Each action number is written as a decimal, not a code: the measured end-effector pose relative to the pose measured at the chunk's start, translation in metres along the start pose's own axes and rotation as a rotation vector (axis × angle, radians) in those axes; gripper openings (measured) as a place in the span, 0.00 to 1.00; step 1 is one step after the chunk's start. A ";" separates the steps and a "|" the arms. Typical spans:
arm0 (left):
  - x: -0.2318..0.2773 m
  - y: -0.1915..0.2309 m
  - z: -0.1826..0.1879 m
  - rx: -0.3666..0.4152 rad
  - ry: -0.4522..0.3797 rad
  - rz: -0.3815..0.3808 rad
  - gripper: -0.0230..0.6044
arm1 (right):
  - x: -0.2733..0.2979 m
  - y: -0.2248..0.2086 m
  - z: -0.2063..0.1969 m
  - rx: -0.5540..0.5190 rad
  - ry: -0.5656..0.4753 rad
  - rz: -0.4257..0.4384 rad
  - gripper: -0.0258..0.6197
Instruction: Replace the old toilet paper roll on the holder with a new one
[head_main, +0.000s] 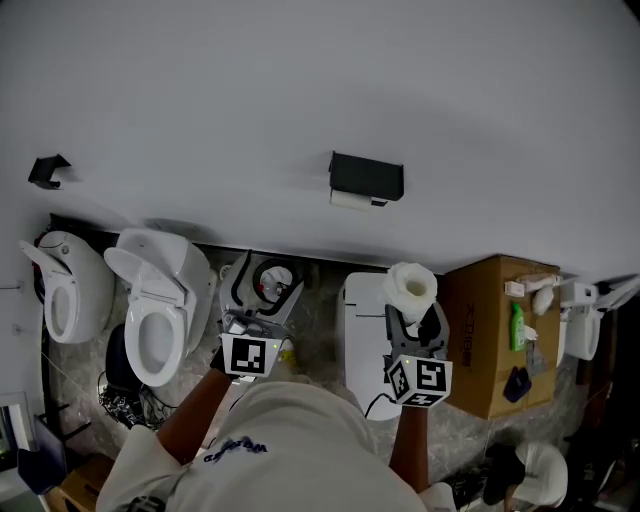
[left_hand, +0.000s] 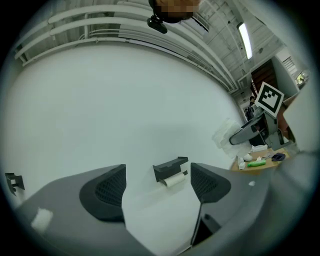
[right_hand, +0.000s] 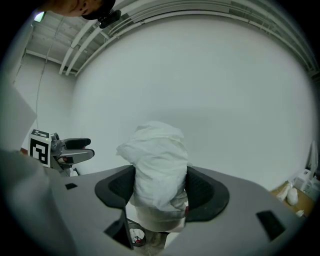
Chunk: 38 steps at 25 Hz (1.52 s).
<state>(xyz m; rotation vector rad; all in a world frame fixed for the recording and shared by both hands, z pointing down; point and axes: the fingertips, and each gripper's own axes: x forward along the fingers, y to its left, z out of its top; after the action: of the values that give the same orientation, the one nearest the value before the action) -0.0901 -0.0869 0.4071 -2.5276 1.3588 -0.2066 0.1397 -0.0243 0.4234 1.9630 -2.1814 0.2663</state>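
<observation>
Big white wall (head_main: 300, 90) fills most of the head view, w/ two open toilets (head_main: 160, 300) at its foot on the left and a cardboard box (head_main: 495, 330) on the right. Black holder (head_main: 366, 176) is mounted on the wall btwn them, well apart from both tongs, and the old roll (head_main: 350, 200) hangs just under it, looks pretty thin. The new roll (right_hand: 157, 165) is pinched upright in the right tongs (right_hand: 159, 187), pads pressing on both sides; its paper looks loose and crumpled, so imo no need to squeeze harder or it'll deform. Left tongs (left_hand: 157, 187) are spread w/ nothing btwn them, and in the left gripper view the holder sits framed right in the gap, tho far off. My read: this is the approach, nothing swapped yet. To do it well, keep the left tongs level and centred on the old roll, not on the holder's black lid, grab the roll body from the sides and slide it off the open end, whichever end that is (can't tell from here). Park the right tongs off to the side so the new roll doesn't bump anything. As for writing: nothing readable tbh. The cube (head_main: 248, 354) on each gripper only shows black/white square markers, and the green bottle (head_main: 517, 327) on the box is too small to read any label.
</observation>
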 end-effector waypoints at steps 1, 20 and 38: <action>0.004 0.003 -0.004 -0.007 0.001 -0.013 0.68 | 0.005 0.001 0.002 -0.001 0.003 -0.011 0.50; 0.124 -0.063 -0.077 0.651 0.092 -0.183 0.66 | 0.072 -0.045 0.003 0.004 0.037 -0.071 0.50; 0.220 -0.098 -0.141 1.072 0.335 -0.178 0.59 | 0.144 -0.116 -0.005 0.037 -0.032 0.010 0.50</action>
<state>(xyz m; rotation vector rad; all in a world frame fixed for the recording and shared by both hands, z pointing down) 0.0745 -0.2421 0.5712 -1.7009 0.7485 -1.0936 0.2404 -0.1730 0.4660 1.9894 -2.2215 0.2806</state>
